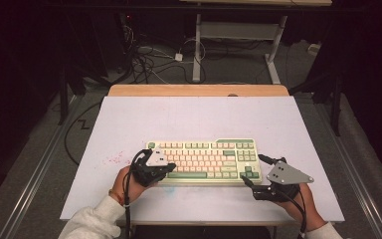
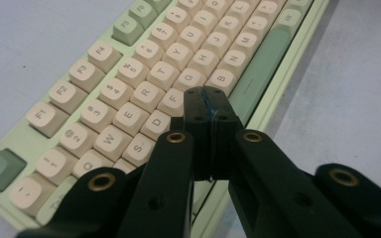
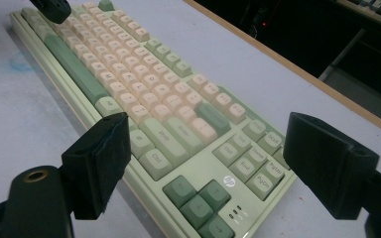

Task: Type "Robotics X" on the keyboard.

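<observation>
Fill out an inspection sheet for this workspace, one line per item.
Surface: pale table top, wooden strip along the far edge, faint red speckles at the left and a bluish smudge near the front.
Job's things: green and cream keyboard lying flat near the front edge, arrow keys at its right end.
Clutter: nothing seen.
Grippers: left gripper shut and empty, tips over the keys beside the space bar; right gripper open, jaws wide around the keyboard's right end.
Cables: one black cable trails from the left gripper; loose cables on the floor beyond.
Surroundings: dark room, another table's legs behind.
</observation>
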The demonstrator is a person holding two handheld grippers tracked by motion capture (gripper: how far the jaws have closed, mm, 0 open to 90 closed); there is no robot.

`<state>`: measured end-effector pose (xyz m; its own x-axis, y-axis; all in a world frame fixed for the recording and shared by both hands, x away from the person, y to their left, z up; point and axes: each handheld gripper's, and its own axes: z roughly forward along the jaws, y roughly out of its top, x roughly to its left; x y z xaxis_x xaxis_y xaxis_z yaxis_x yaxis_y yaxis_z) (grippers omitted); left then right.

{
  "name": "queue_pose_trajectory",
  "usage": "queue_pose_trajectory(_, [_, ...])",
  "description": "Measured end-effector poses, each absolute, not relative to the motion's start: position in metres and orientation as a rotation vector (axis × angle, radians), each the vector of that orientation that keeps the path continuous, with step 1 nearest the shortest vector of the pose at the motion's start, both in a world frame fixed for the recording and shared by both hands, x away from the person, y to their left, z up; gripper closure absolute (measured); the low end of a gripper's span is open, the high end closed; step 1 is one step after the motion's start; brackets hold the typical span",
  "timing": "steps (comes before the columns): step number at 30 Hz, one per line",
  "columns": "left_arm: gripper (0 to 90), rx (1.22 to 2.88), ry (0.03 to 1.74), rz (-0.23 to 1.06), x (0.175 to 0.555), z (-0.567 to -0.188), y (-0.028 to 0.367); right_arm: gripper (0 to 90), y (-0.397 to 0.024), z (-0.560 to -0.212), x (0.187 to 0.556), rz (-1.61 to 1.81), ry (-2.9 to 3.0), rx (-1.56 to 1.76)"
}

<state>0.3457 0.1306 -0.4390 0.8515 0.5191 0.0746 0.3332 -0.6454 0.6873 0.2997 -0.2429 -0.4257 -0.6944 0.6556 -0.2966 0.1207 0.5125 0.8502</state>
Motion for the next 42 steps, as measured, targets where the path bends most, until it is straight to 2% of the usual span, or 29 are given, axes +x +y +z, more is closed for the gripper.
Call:
queue_pose_trajectory(9, [87.7,2.404,0.624,0.355,0.356,-0.451,0.119,20.3,-0.241,-0.430,0.300,1.115,2.167,0.610])
queue_pose_trajectory(42, [87.7,2.345,0.617,0.454,0.345,-0.438,0.131,21.4,-0.239,-0.431,0.300,1.097,2.165,0.609])
